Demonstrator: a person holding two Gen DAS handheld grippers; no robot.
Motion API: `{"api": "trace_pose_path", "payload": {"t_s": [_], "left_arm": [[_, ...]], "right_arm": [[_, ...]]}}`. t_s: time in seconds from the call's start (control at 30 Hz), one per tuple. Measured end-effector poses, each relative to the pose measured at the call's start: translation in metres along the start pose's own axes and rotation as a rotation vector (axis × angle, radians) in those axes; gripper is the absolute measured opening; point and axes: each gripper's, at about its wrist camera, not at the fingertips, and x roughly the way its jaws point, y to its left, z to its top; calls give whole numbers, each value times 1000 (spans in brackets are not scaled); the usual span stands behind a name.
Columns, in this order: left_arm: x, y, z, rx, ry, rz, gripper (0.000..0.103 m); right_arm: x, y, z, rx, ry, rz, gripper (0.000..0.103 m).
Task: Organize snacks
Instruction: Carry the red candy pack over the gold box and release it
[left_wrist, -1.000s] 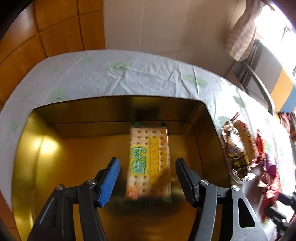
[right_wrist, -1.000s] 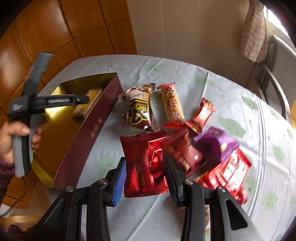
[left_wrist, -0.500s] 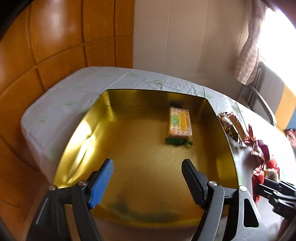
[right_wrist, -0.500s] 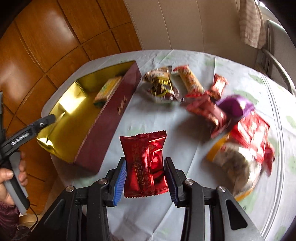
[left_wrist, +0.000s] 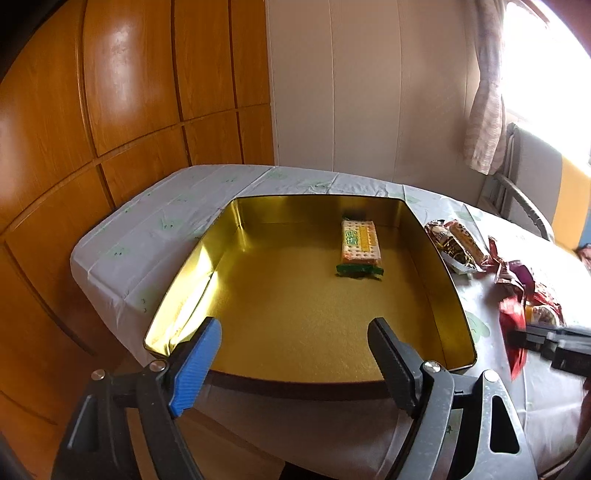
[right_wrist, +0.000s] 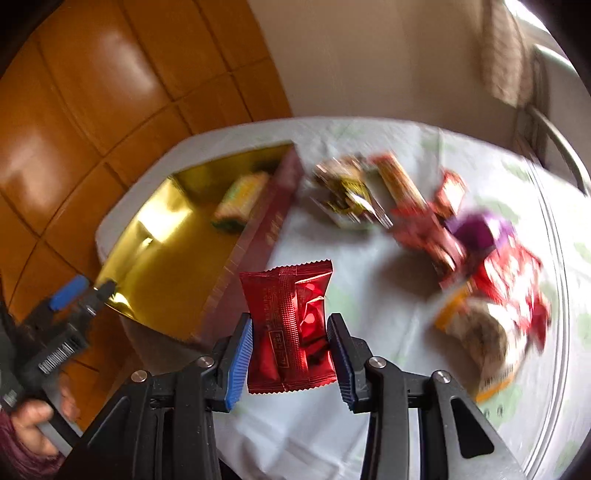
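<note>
A gold-lined box (left_wrist: 448, 295) with dark red outer walls (right_wrist: 258, 236) stands on the table. One cracker packet (left_wrist: 360, 245) lies at its far right; it also shows in the right wrist view (right_wrist: 242, 201). My left gripper (left_wrist: 295, 360) is open and empty, held above the box's near edge. My right gripper (right_wrist: 290, 350) is shut on a red foil snack packet (right_wrist: 291, 325), held in the air above the table to the right of the box. The red packet also shows in the left wrist view (left_wrist: 513, 325).
Several loose snacks lie on the white tablecloth right of the box: a brown and yellow packet (right_wrist: 347, 192), an orange bar (right_wrist: 400, 181), a purple packet (right_wrist: 476, 229), red packets (right_wrist: 509, 273). A chair (left_wrist: 524, 206) stands at the table's far right. Wood panelling (left_wrist: 110, 110) is on the left.
My left gripper has pulled back and up from the cracker packet, which stays in the box. My right gripper has lifted the red packet off the table and moved back toward the box side.
</note>
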Motion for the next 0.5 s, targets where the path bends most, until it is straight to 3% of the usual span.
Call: {"api": "trace_pose_path", "payload": {"t_s": [0.23, 0.5], "left_arm": [[4, 7, -4, -30, 8, 8, 82], [15, 30, -3, -94, 25, 52, 82]], "right_arm": [[21, 59, 42, -158, 1, 42, 41], [93, 98, 60, -292, 159, -9, 41]]}}
